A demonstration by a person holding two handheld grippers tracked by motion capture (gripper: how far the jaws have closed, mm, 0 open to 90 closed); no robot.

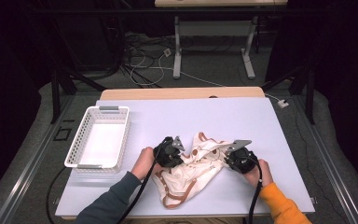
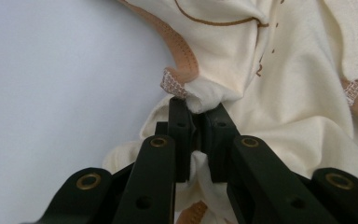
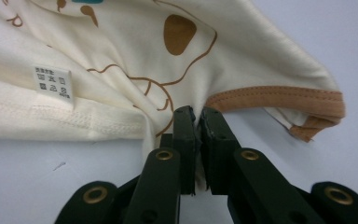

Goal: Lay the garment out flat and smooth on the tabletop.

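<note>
A cream garment with brown trim and brown printed shapes lies crumpled near the front of the white table. My left gripper is at the garment's left side, and in the left gripper view its jaws are shut on a bunched fold of the cream garment. My right gripper is at the garment's right side. In the right gripper view its jaws pinch the garment beside the brown hem, with a care label sewn at the left.
A white perforated basket stands empty at the table's left. A hand holds each gripper, and cables trail off the front edge. Another table's legs and loose cables lie on the floor behind.
</note>
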